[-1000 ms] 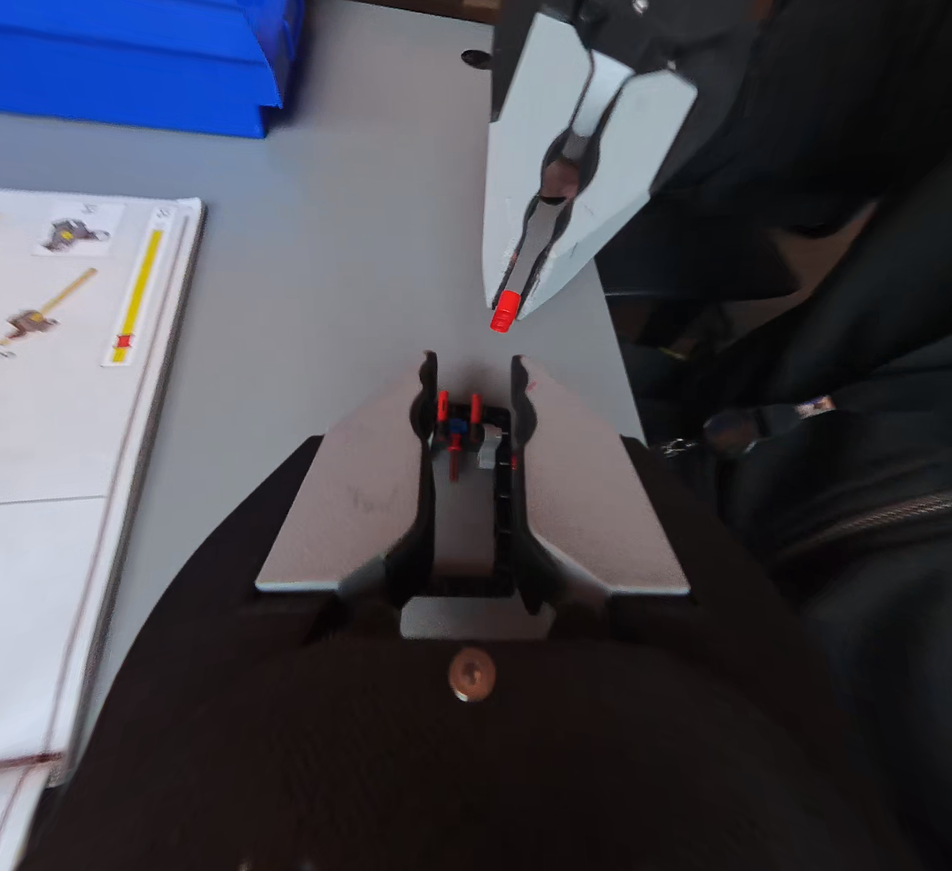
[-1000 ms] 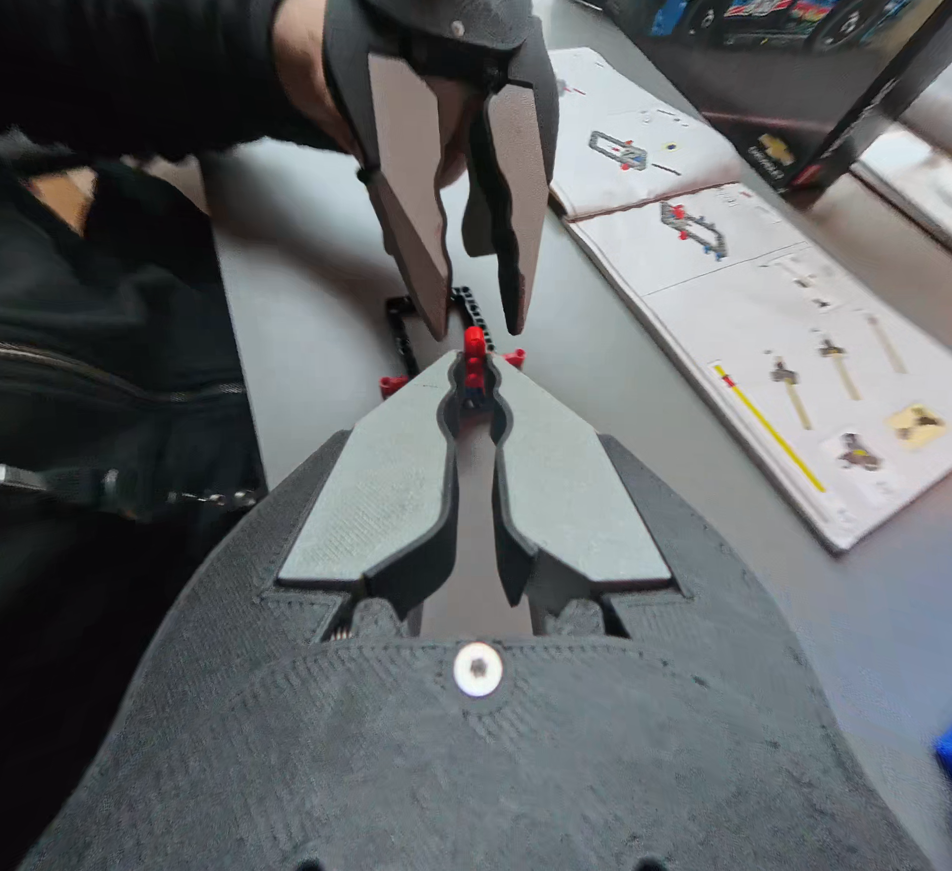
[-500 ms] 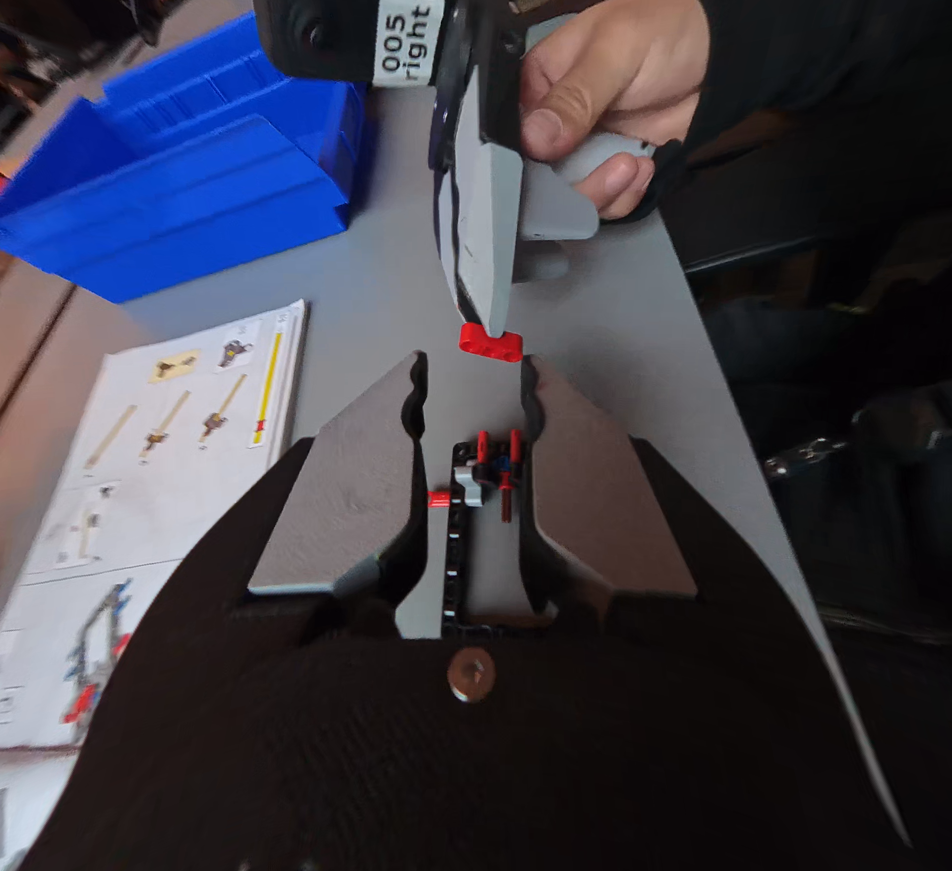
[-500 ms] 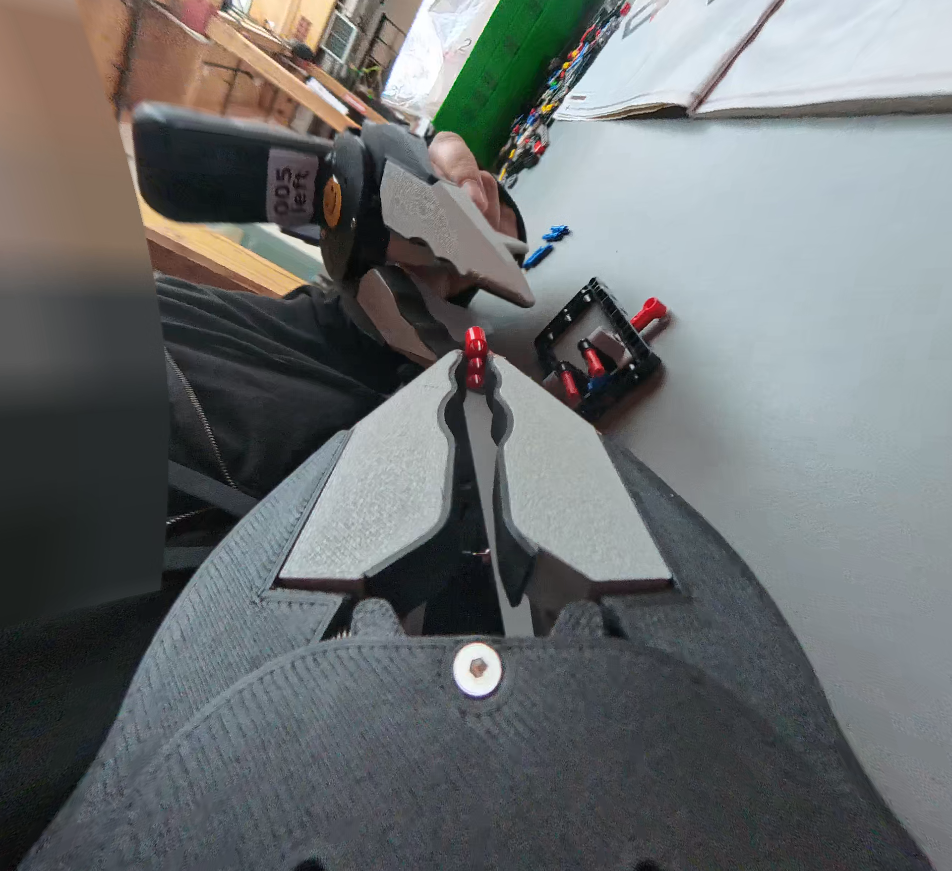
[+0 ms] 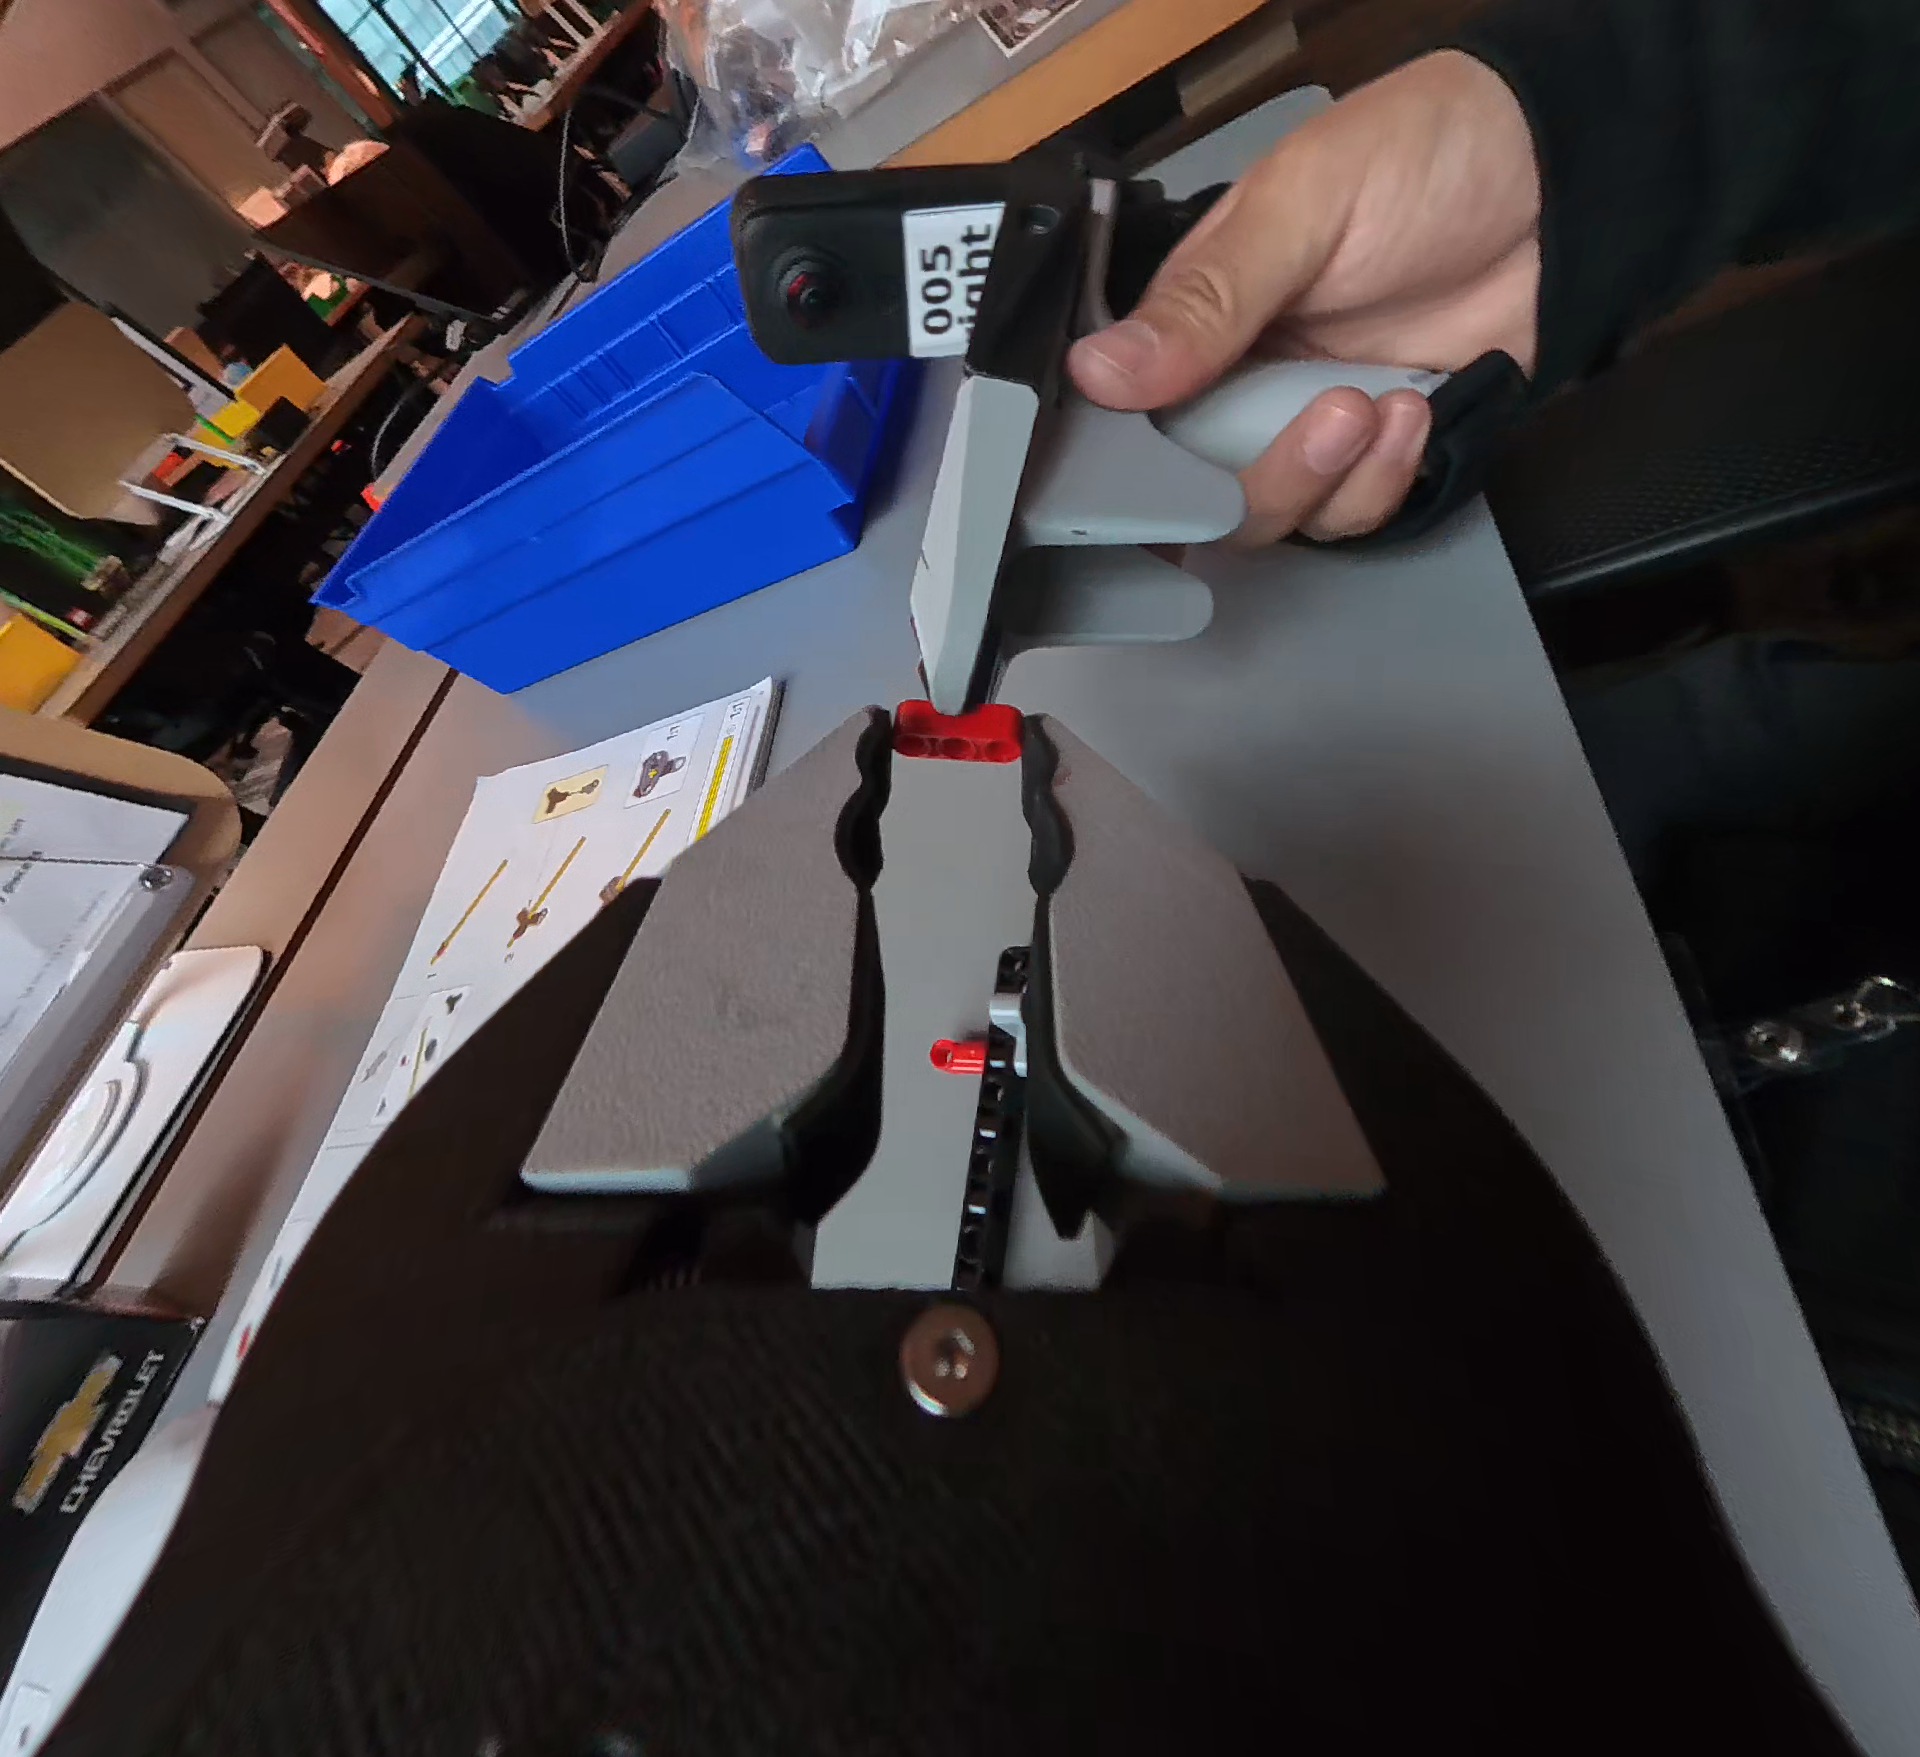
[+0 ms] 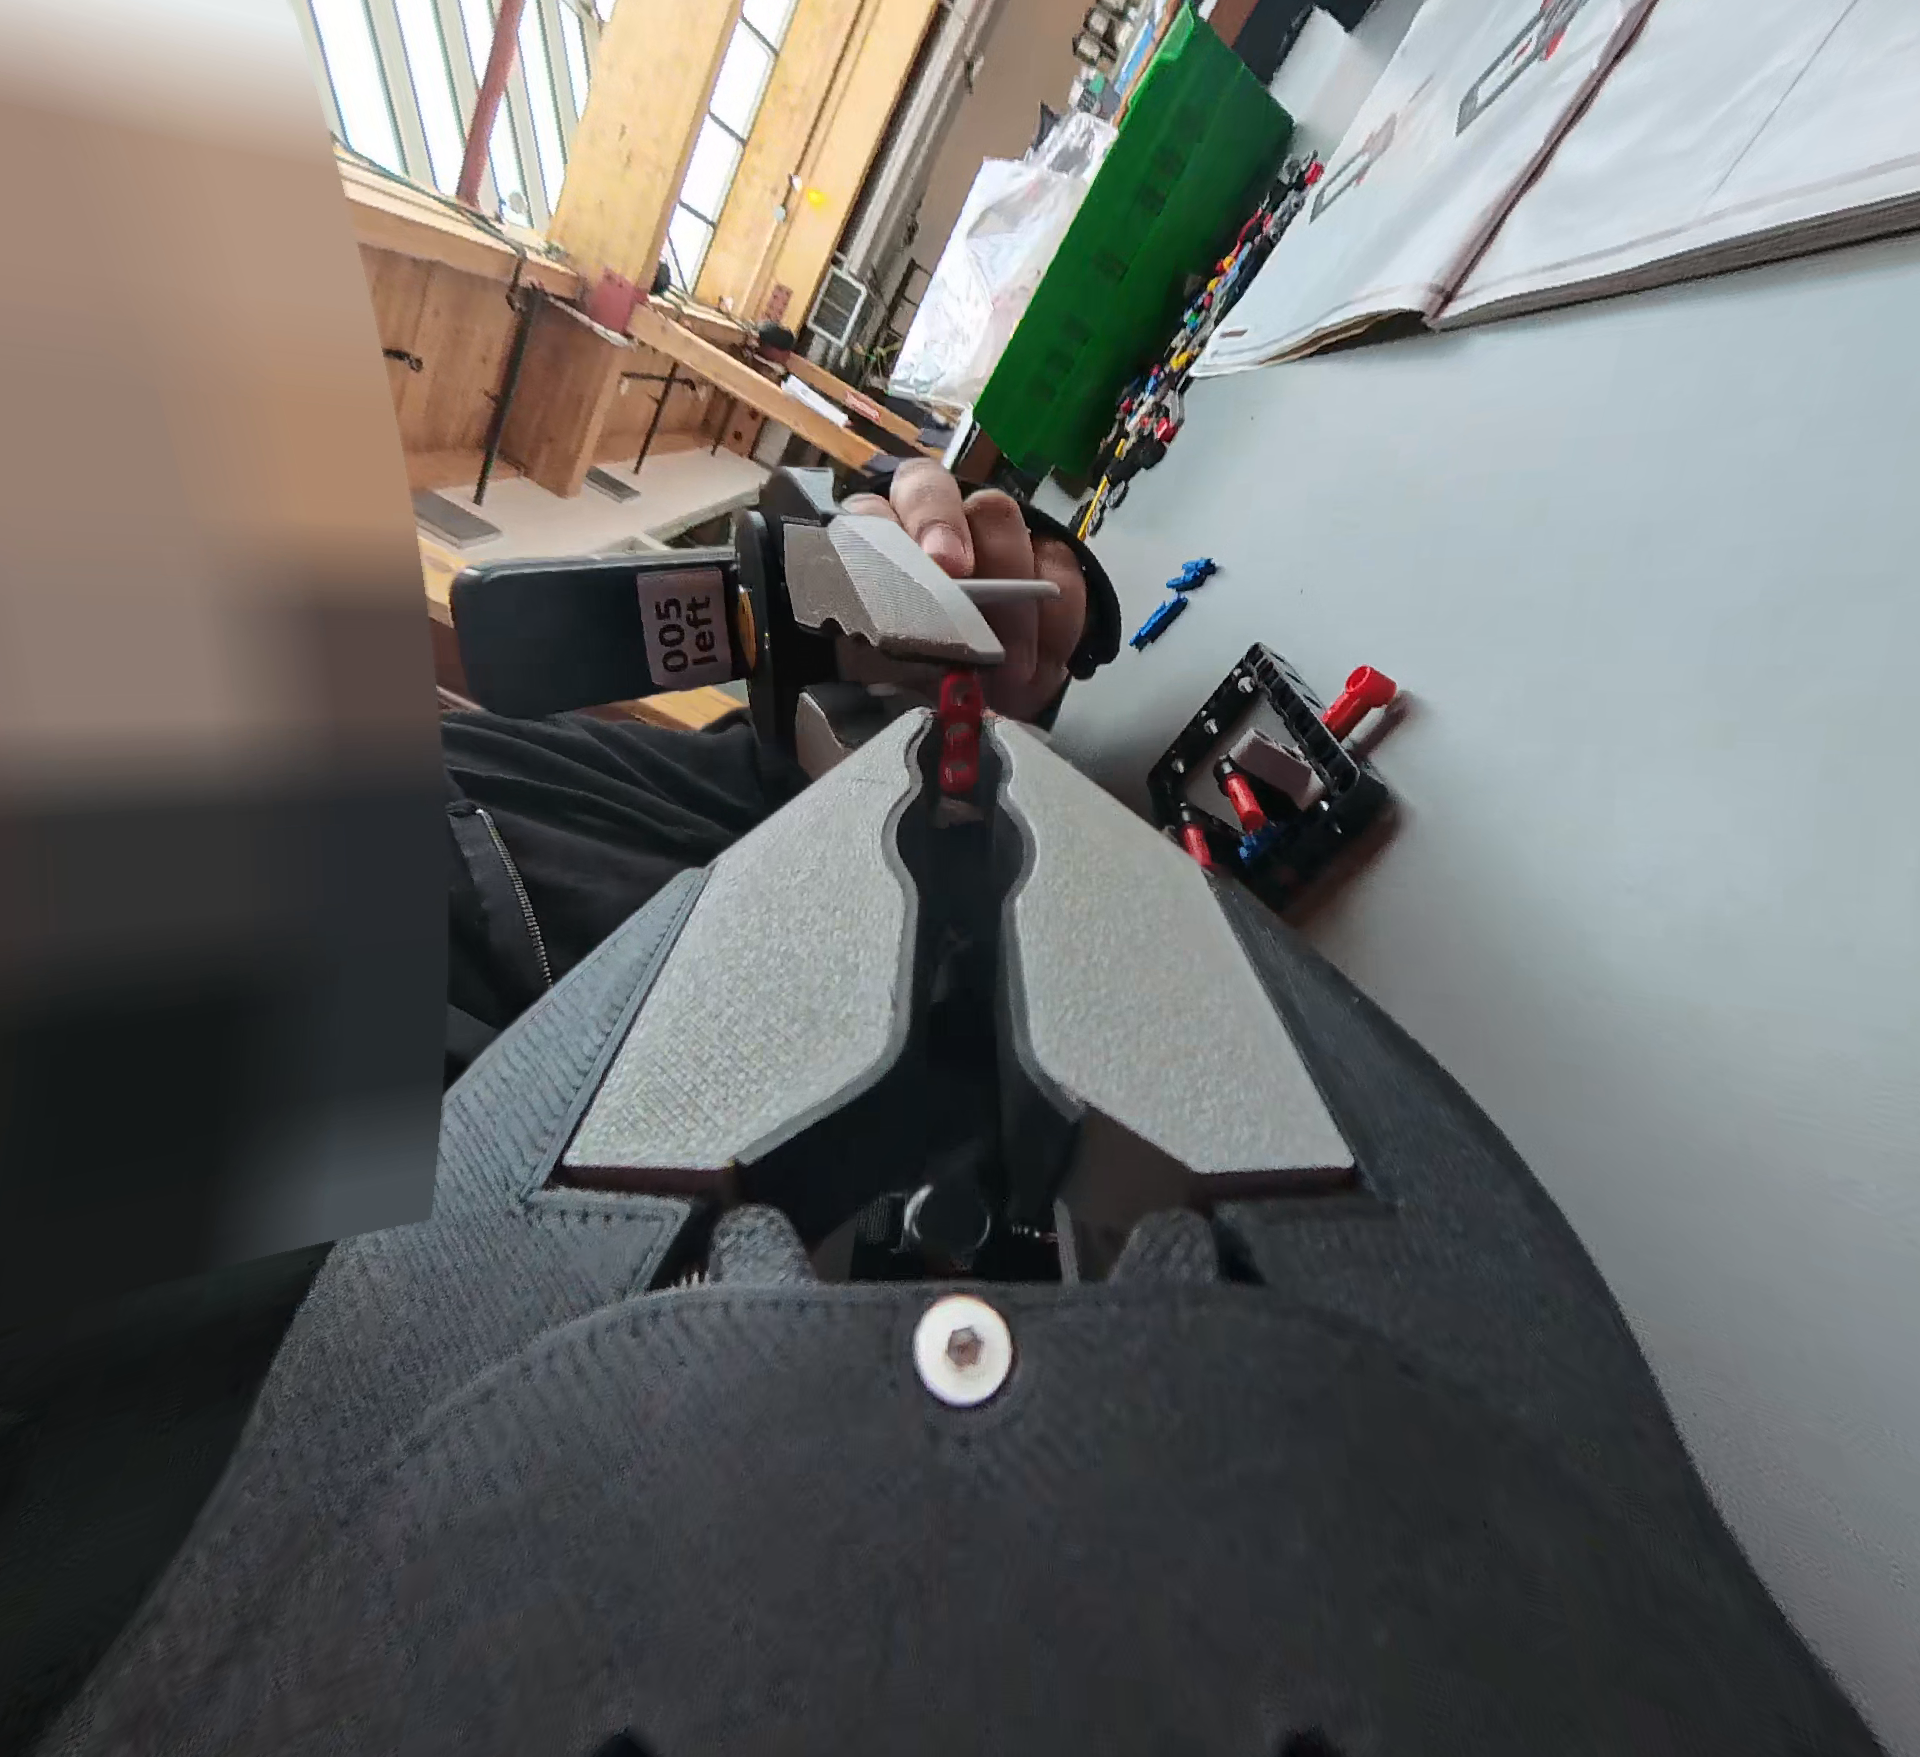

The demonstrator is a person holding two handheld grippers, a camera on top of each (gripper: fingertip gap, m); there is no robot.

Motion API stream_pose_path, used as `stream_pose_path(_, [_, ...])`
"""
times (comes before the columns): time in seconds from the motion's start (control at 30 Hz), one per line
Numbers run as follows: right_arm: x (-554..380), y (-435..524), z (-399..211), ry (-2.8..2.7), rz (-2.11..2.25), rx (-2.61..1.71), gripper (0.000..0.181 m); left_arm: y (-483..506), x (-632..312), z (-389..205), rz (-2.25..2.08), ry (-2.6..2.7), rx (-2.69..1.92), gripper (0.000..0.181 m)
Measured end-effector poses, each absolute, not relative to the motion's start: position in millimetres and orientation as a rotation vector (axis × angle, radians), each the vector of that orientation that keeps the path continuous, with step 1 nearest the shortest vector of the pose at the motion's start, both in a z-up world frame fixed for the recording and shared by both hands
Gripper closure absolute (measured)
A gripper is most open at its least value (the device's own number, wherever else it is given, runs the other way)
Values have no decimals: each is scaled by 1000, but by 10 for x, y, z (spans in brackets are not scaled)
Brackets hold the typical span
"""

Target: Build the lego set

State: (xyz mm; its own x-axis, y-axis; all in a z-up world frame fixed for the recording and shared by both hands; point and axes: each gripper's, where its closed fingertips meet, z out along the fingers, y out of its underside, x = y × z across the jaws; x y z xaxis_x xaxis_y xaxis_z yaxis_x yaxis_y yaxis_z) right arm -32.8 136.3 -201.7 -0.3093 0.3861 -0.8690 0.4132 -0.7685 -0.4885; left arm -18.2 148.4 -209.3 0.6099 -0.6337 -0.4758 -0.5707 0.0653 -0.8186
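Observation:
A small red beam [image 5: 956,733] is pinched in my right gripper [image 6: 961,728], which is shut on it; the beam also shows in the right wrist view [image 6: 961,751]. In the left wrist view the right gripper [image 5: 961,694] comes down from above, held by a hand. My left gripper [image 5: 956,736] has its two fingertips against the two ends of that beam. Its upper finger [image 6: 894,601] touches the beam's top end. The black lego frame [image 6: 1278,772] with red pins lies on the grey table [image 5: 1351,876], below the left gripper [image 5: 987,1136].
The open instruction booklet [image 5: 582,834] lies left of the grippers, a blue bin [image 5: 623,502] behind it and a set box [image 5: 83,1458] at near left. A green bin [image 6: 1132,284], several loose pieces [image 6: 1174,388] and two blue pieces [image 6: 1169,606] lie farther along the table. The tips of both grippers are at nearly the same place.
The left gripper rose off the black frame, which now lies on the table. It opened wider, then narrowed onto the ends of the red beam held by the right gripper.

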Motion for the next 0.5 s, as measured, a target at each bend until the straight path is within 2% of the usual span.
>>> stream_pose_path(0.23, [-373, 1392, -1969, 908, -2394, 1782, 178, 1494, -224, -2049, -160, 970, -1599, 159])
stream_pose_path(0.5, [-380, 1396, -1935, 1015, -2386, 1836, 176, 1490, -219, -2017, -225, 956, -1588, 159])
